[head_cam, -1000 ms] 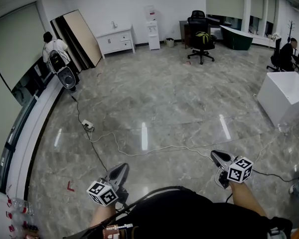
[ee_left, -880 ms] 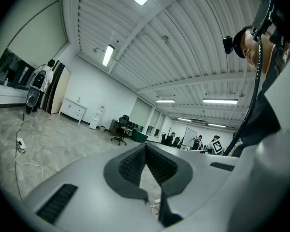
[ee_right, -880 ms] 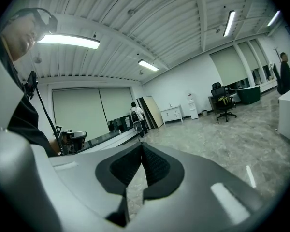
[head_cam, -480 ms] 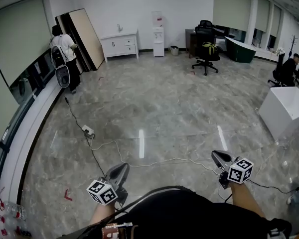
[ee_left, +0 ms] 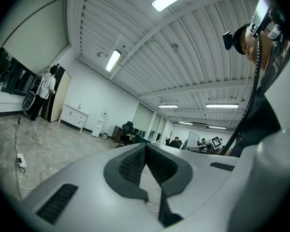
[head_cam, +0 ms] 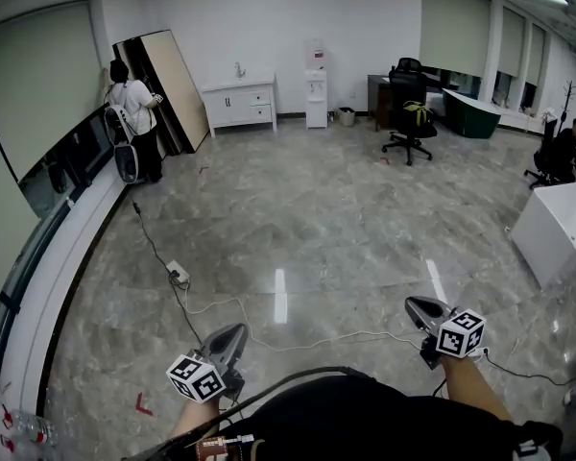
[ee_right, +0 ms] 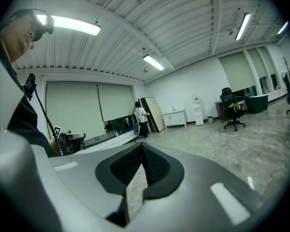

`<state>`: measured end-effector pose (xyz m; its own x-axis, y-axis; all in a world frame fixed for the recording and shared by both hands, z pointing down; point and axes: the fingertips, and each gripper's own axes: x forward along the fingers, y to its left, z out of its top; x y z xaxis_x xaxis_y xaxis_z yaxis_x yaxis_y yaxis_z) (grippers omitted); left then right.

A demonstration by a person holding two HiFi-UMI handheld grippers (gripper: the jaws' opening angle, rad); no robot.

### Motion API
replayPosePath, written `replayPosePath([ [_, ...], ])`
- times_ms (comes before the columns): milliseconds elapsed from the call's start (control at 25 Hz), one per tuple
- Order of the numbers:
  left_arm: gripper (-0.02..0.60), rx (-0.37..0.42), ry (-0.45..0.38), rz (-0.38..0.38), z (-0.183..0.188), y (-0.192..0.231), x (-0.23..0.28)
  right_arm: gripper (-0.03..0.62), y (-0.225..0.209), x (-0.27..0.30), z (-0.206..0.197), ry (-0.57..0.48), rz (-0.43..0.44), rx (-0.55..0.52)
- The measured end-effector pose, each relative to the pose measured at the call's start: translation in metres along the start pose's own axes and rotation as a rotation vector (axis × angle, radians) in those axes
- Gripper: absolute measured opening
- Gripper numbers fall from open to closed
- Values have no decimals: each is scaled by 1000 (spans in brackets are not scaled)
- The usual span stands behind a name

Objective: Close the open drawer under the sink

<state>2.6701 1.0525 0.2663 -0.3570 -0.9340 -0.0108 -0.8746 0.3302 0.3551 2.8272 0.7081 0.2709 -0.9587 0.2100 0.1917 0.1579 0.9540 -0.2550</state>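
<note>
The marble floor (head_cam: 346,219) has slid towards me over the last second. The far wall (head_cam: 269,17) and everything along it now sit lower and larger in the head view, so I am crossing the room, not working yet. For the task this is only the approach, and a wide stretch of floor lies ahead before anything can be pushed.

The sink cabinet (head_cam: 238,104) stands against that far wall, up and left of centre. A water dispenser (head_cam: 315,84) is just to its right, and a person (head_cam: 134,113) stands well to its left. Its long axis runs along the wall and its front faces out into the room, towards me. From here I cannot pick out the open drawer, nor tell which front stands proud. I judge it would close by a straight push towards the wall, square to the cabinet's long side.

A cable (head_cam: 298,339) trails across the floor just ahead of the rig, which I would step over.

The left tongs (head_cam: 235,332) and the right tongs (head_cam: 418,305) ride low at the bottom of the view, pointing forward. Both are pinched fully together with nothing between them.
</note>
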Motion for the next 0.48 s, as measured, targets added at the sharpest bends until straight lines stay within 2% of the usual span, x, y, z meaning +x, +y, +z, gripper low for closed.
replayPosePath([
  [280, 0, -40, -16, 102, 0, 63, 14, 2, -30, 82, 4, 48, 62, -4],
  [480, 0, -27, -35, 158, 10, 89, 62, 2, -77, 143, 25, 51, 146, 1],
])
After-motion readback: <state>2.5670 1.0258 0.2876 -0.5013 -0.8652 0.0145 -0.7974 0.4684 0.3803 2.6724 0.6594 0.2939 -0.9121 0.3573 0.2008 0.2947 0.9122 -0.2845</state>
